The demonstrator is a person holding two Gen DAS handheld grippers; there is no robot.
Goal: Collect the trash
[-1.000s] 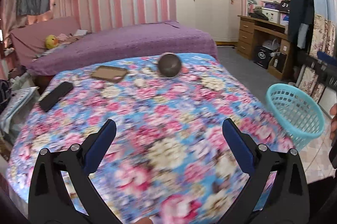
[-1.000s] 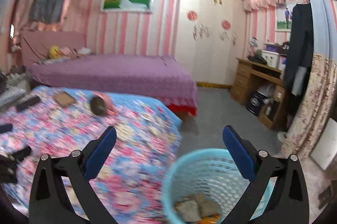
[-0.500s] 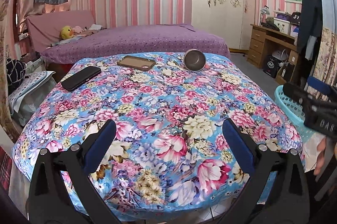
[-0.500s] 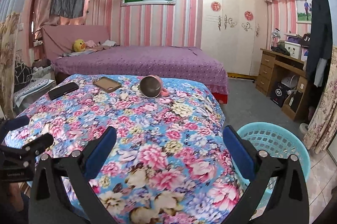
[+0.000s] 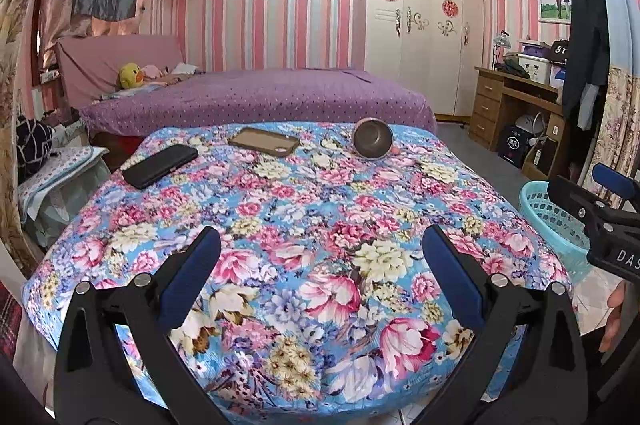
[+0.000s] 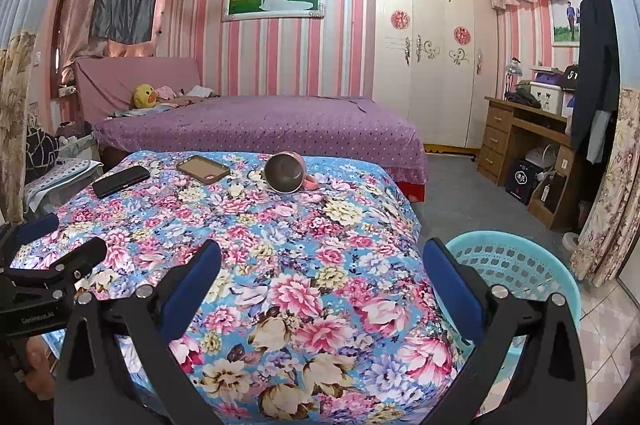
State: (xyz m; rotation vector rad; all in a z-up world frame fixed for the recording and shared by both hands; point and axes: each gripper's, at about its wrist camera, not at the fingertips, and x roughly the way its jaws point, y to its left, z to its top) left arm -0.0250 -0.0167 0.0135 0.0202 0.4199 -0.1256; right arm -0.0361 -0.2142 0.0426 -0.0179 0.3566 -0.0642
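A turquoise plastic basket [image 6: 520, 273] stands on the floor by the right corner of the flower-patterned bed [image 6: 304, 225]; its inside is hidden from here. In the left wrist view the basket [image 5: 554, 221] shows at the right, partly behind my right gripper [image 5: 588, 185]. My left gripper [image 5: 320, 245] is open over the near part of the bed [image 5: 320, 201], holding nothing. My right gripper [image 6: 320, 257] is also open and empty, above the bed's near right corner. No loose trash shows on the cover.
On the far part of the cover lie a metal mug on its side [image 5: 373, 144], a brown phone case [image 5: 264, 141] and a black phone [image 5: 160, 165]. Behind is a purple bed [image 5: 260, 97]. A wooden desk [image 6: 520, 141] stands at the right. My left gripper [image 6: 66, 239] shows at the left edge.
The right gripper swung from above the basket leftward to face the bed. The left gripper pulled back and up, so more of the cover shows. Both stayed open.
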